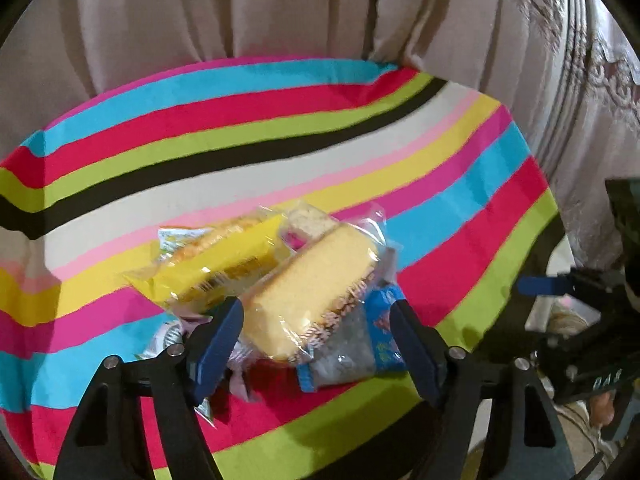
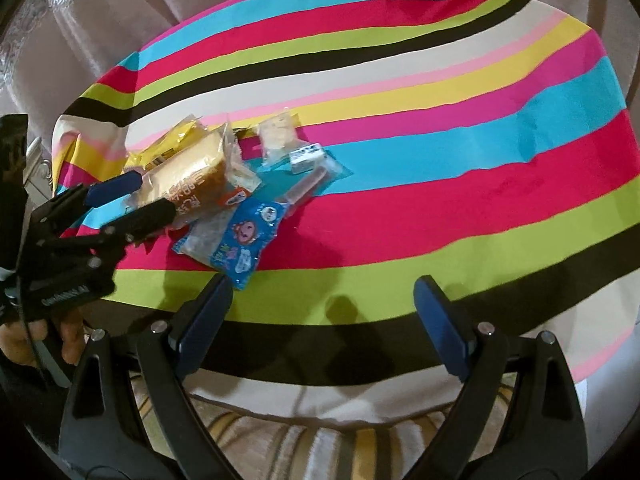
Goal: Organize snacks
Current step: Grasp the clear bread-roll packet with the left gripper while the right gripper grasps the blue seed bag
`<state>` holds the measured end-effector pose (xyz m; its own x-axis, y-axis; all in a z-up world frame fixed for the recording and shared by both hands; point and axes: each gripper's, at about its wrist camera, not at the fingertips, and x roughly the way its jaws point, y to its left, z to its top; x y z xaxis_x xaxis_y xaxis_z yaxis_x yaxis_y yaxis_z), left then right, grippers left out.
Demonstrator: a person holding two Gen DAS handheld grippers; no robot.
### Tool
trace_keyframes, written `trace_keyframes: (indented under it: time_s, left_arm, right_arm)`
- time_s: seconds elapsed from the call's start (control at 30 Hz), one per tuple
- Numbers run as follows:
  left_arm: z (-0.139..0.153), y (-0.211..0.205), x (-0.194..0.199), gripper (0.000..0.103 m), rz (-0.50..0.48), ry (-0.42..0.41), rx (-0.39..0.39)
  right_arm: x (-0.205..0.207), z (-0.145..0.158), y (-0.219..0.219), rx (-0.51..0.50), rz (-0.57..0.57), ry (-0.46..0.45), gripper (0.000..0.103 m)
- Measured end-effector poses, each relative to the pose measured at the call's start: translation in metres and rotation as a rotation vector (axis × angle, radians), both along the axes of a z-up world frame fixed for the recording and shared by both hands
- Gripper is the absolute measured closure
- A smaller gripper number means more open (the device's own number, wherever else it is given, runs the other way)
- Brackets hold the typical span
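Observation:
A pile of wrapped snacks lies on the striped tablecloth. On top is a sponge cake in clear wrap. A yellow packet lies to its left and a blue cartoon packet to its right. My left gripper straddles the cake, open, with a gap showing at the right finger. A clear cracker packet and a small white-blue packet lie just beyond. My right gripper hangs open and empty over the table's near edge.
Beige curtains hang behind the round table. The cloth drops off at the table rim, with a striped rug below. A person's hand holds the left gripper. The right gripper's blue finger shows at the far right.

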<state>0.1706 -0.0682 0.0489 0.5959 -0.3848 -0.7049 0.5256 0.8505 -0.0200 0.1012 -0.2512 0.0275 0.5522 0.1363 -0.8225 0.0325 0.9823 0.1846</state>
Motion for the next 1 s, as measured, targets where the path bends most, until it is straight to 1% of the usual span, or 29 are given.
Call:
trace_keyframes:
  time_s: [0.13,0.23,0.27,0.3,0.33,0.37,0.4,0.43,0.47,0.53,0.6,0.77,0.87,1.0]
  left_arm:
    - [-0.007,-0.011,0.011,0.027,-0.004,-0.03,0.095]
    - [-0.011,-0.013,0.021,0.026,-0.004,-0.036,0.134]
    - [-0.014,-0.015,0.025,0.026,0.006,-0.046,0.168]
    - [-0.015,-0.015,0.028,0.022,0.01,-0.048,0.193]
    - [-0.018,-0.017,0.03,0.021,-0.002,-0.035,0.2]
    - [-0.021,-0.017,0.032,0.021,-0.026,-0.006,0.191]
    - [-0.026,-0.016,0.034,0.025,-0.042,0.027,0.177]
    - [-0.03,-0.016,0.036,0.035,-0.038,0.045,0.17]
    - [-0.033,-0.013,0.038,0.037,-0.032,0.069,0.144]
    - [-0.032,-0.001,0.04,0.049,-0.022,0.103,0.06]
    - [-0.029,0.008,0.037,0.054,-0.023,0.109,0.01]
    - [-0.028,0.02,0.024,0.059,-0.021,0.114,-0.047]
    - [-0.024,0.03,0.015,0.061,0.006,0.11,-0.086]
    - [-0.015,0.052,0.004,0.062,0.061,0.092,-0.164]
  right_arm:
    - [0.006,-0.005,0.008,-0.001,0.02,0.015,0.01]
    - [0.01,-0.009,0.013,-0.004,0.032,0.028,0.01]
    - [0.012,-0.01,0.014,-0.004,0.034,0.032,0.01]
    - [0.013,-0.011,0.015,-0.004,0.036,0.036,0.01]
    - [0.014,-0.012,0.017,-0.004,0.038,0.04,0.01]
    - [0.015,-0.013,0.018,-0.005,0.04,0.044,0.01]
    - [0.017,-0.014,0.02,-0.006,0.043,0.047,0.01]
    - [0.018,-0.015,0.022,-0.008,0.047,0.05,0.01]
    - [0.019,-0.016,0.023,-0.009,0.051,0.052,0.01]
    - [0.021,-0.018,0.026,-0.015,0.059,0.058,0.01]
    - [0.022,-0.019,0.029,-0.017,0.066,0.06,0.01]
    - [0.028,-0.021,0.036,-0.006,0.072,0.064,0.01]
    - [0.033,-0.023,0.04,0.001,0.068,0.062,0.01]
    - [0.041,-0.027,0.05,-0.016,0.092,0.078,0.01]
